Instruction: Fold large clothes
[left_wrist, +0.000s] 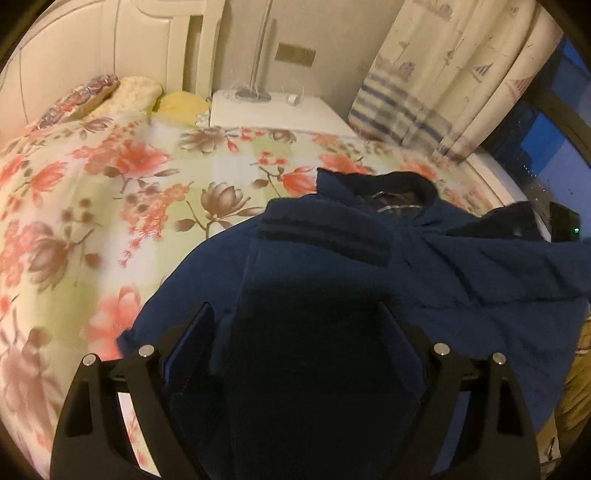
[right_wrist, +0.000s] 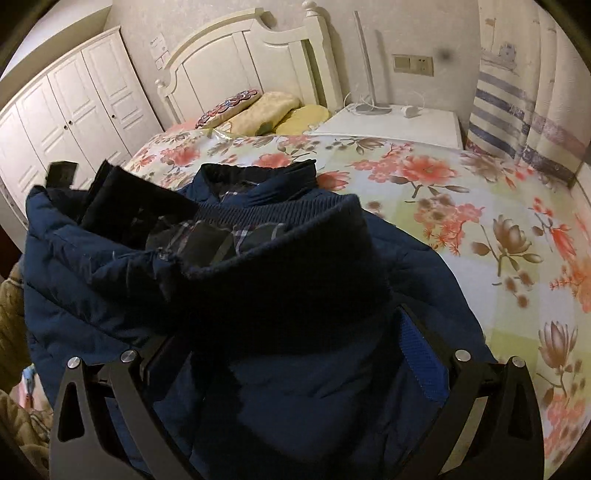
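Navy padded jacket (left_wrist: 424, 266) sprawls on floral bedspread (left_wrist: 110, 177) | left gripper (left_wrist: 295, 332), right gripper (right_wrist: 291, 325) fingers spread wide, fabric between, grip unclear | looks bulky, soft, slippery; take the ribbed hem (right_wrist: 295, 236).

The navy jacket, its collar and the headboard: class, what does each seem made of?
Navy jacket: probably smooth synthetic padded shell, with quilted seams and a slight sheen.
Collar: ribbed knit, matte, with fine ridges.
Headboard: looks like white-painted wood, panelled and satin.
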